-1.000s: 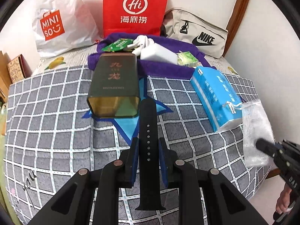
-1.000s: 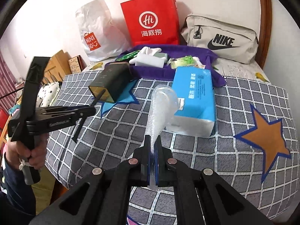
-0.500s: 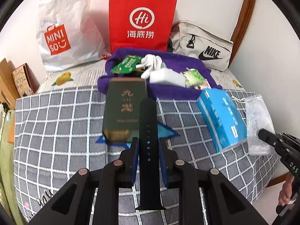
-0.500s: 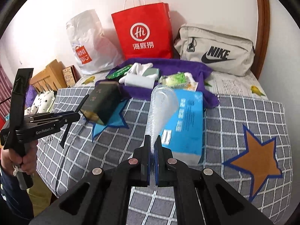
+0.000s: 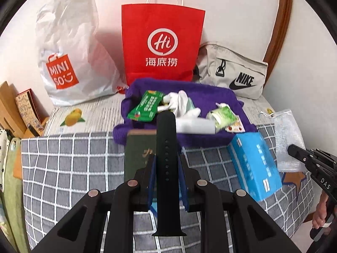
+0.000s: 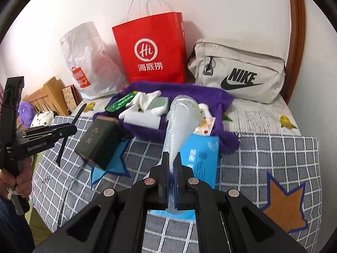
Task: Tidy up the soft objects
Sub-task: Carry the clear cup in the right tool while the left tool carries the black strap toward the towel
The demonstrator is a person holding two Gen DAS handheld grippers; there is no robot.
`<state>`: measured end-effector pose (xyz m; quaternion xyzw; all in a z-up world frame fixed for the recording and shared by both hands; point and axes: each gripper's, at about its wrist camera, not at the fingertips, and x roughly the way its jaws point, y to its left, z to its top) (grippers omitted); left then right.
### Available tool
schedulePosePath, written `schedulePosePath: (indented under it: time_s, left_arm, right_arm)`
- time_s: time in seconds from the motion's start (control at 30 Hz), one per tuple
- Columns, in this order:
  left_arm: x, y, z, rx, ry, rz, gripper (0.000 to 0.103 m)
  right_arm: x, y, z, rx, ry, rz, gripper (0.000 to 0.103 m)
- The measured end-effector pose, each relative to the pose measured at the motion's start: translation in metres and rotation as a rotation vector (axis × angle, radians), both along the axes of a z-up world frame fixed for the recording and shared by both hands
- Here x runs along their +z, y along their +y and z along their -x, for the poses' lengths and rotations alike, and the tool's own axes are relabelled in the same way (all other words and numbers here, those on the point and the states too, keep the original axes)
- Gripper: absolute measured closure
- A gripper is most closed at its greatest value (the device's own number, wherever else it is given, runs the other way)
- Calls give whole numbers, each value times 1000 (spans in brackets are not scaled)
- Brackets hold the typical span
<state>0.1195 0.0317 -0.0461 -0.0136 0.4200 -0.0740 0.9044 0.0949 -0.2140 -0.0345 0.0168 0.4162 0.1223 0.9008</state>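
Observation:
My left gripper [image 5: 166, 164] is shut on a black rubber watch strap [image 5: 166, 139] that sticks up between its fingers, held above the near edge of the bed. My right gripper [image 6: 172, 160] is shut on a clear bubble-wrap pouch [image 6: 181, 122], seen also from the side in the left wrist view as the pouch [image 5: 287, 139] in the right gripper [image 5: 294, 150]. Beyond lies a purple towel [image 5: 210, 97] with a green packet [image 5: 145, 106], white gloves [image 5: 181, 101], a white block and a small green pack. A dark green box [image 6: 99, 141] and a blue tissue pack [image 5: 254, 162] lie on the checked blanket.
A white Miniso bag [image 5: 69, 52], a red paper bag [image 5: 162, 40] and a beige Nike bag [image 6: 238, 71] stand along the wall at the bed's head. Wooden items [image 5: 12, 109] sit left of the bed. A wooden headboard rim [image 6: 297, 42] curves at the right.
Both grippers have pulled back and risen from the bed, each still holding its item; the box, tissue pack and towel now look farther away and the bags show more fully.

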Motion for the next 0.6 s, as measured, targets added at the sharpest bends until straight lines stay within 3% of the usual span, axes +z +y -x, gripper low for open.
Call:
schedulePosePath:
  time_s: [0.6]
  left_arm:
    - [1, -16, -72, -28, 2, -11, 83]
  right_arm:
    - [-7, -11, -74, -33, -1, 10, 100]
